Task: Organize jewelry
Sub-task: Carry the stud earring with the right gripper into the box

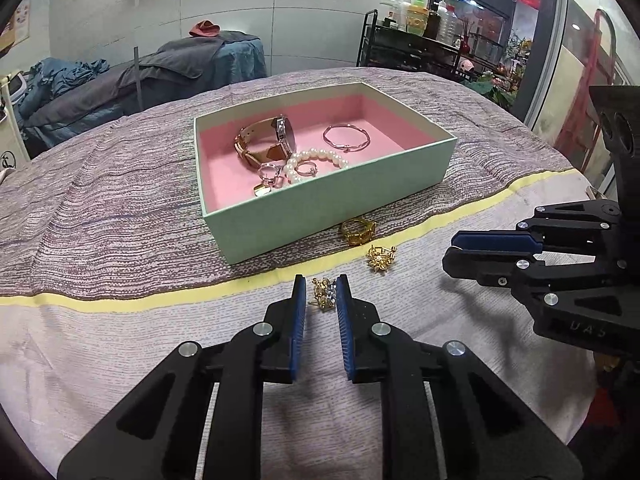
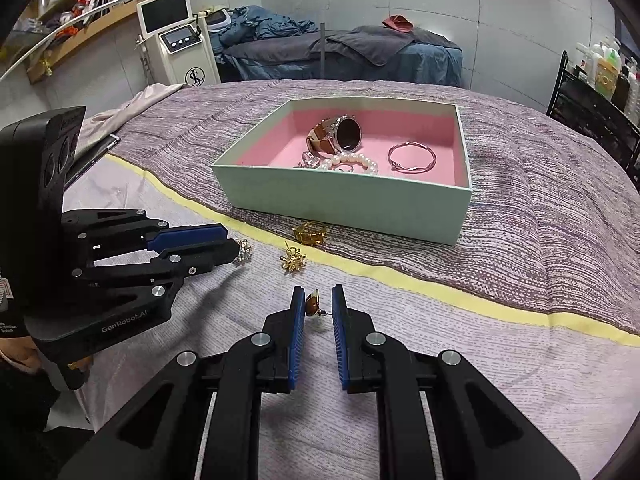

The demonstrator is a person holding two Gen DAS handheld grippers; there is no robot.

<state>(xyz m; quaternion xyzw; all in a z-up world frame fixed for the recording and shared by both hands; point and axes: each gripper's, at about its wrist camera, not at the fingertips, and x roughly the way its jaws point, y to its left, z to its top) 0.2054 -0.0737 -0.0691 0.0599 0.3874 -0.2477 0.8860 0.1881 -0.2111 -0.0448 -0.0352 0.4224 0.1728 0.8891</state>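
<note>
A mint box [image 1: 320,204] with a pink lining holds a watch [image 1: 268,138], a pearl bracelet [image 1: 316,160], a bangle [image 1: 346,136] and small rings. My left gripper [image 1: 320,294] is shut on a gold crystal earring [image 1: 323,293] low over the cloth. My right gripper [image 2: 318,306] is shut on an amber stud earring [image 2: 313,304]. A gold ring [image 1: 357,232] and a gold flower earring [image 1: 380,258] lie on the cloth before the box. The box [image 2: 344,200] also shows in the right wrist view, with the ring [image 2: 309,234] and the flower earring [image 2: 293,259].
A striped purple cloth [image 1: 100,208] and a pale cloth with a yellow band [image 1: 160,300] cover the bed. A massage bed [image 2: 340,52], a white machine [image 2: 180,40] and a bottle rack [image 1: 420,40] stand behind.
</note>
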